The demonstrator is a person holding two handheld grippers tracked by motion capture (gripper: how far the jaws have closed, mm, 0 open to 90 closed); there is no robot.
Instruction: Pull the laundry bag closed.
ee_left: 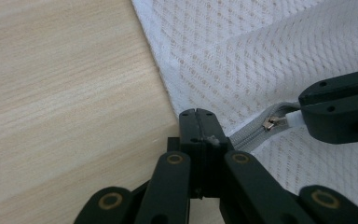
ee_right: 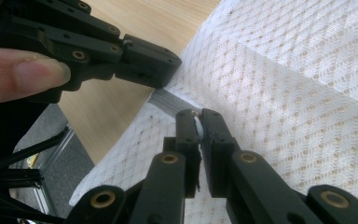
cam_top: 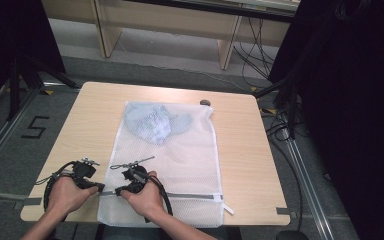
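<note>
A white mesh laundry bag [cam_top: 180, 155] lies flat on the wooden table [cam_top: 80, 125], with a pale blue garment [cam_top: 152, 122] inside near its far end. A grey zipper [cam_top: 190, 196] runs along the bag's near edge. My left gripper [cam_top: 100, 188] is shut on the bag's left corner at the zipper's end [ee_left: 199, 122]. Just to its right, my right gripper [cam_top: 119, 191] is shut on the white zipper pull [ee_right: 197, 128], beside the metal slider [ee_left: 271, 123]. The two grippers stand almost tip to tip.
A small dark object [cam_top: 205, 102] sits at the table's far edge, behind the bag. Bare table lies to the left and right of the bag. Wooden furniture legs [cam_top: 227, 47] stand beyond, and cables [cam_top: 280, 130] trail on the floor at the right.
</note>
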